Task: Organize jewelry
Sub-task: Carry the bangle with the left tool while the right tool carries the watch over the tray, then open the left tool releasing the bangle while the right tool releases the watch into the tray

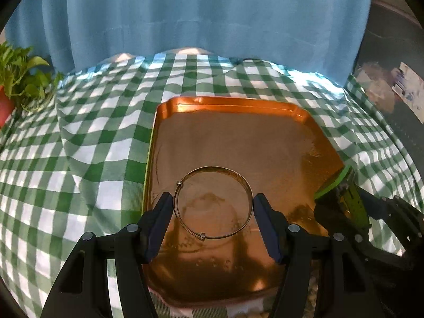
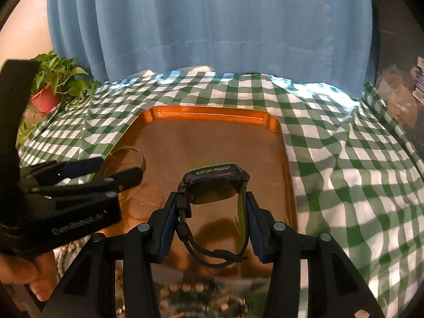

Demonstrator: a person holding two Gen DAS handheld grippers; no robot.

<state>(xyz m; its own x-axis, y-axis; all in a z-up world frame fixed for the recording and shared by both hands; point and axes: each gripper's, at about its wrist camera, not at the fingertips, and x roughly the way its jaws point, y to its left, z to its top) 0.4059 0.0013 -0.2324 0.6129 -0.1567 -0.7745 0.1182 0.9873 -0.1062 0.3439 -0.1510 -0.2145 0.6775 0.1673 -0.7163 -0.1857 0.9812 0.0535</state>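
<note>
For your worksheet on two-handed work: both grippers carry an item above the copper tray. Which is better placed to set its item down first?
Probably left: the left gripper holds the bangle over bare tray. The right gripper's watch is similarly placed, so the margin is slight.

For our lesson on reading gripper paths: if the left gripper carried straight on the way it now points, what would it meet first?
Most likely the copper tray's floor. The left gripper angles down over it, the bangle between its fingers. Nothing else shows in that line, though depth is hard to judge.
</note>
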